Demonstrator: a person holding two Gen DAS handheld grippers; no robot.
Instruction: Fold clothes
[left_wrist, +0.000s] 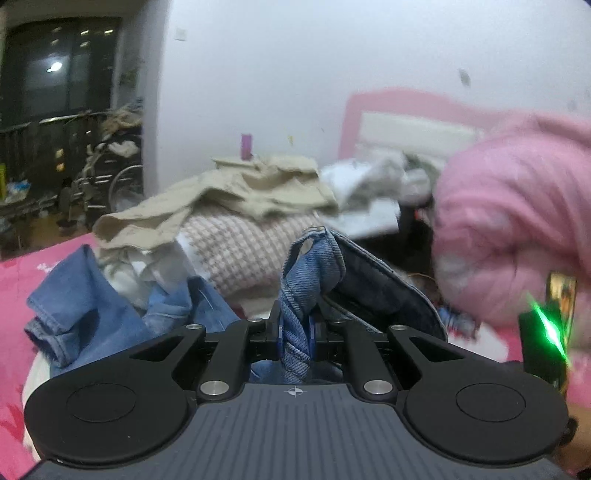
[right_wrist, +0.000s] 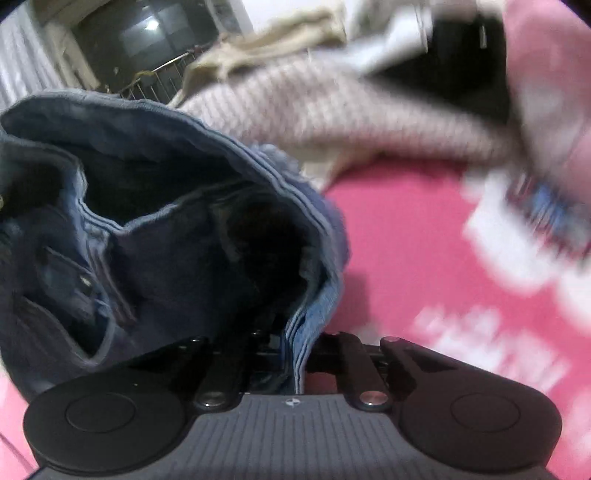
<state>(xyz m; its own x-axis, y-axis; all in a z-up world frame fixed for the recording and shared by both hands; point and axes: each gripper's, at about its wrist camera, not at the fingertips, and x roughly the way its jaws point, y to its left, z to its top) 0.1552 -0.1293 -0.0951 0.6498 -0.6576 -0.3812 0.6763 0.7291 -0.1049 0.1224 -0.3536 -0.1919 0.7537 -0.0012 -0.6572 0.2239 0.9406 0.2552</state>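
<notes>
A pair of blue denim jeans (left_wrist: 314, 266) rises in a bunched fold from my left gripper (left_wrist: 295, 325), which is shut on the fabric. In the right wrist view the same jeans (right_wrist: 166, 221) hang open and show their dark inside and seams. My right gripper (right_wrist: 295, 343) is shut on a lighter blue edge of the denim. More light-blue denim (left_wrist: 85, 306) lies crumpled at the left on the bed. The picture from the right wrist is blurred.
Behind the jeans lies a pile of clothes: a beige garment (left_wrist: 240, 192), a pink-and-white checked one (left_wrist: 240, 251) and white pieces (left_wrist: 369, 184). A person's pink sleeve (left_wrist: 517, 221) fills the right. The pink bed cover (right_wrist: 406, 240) lies underneath. A wheelchair (left_wrist: 107, 177) stands far left.
</notes>
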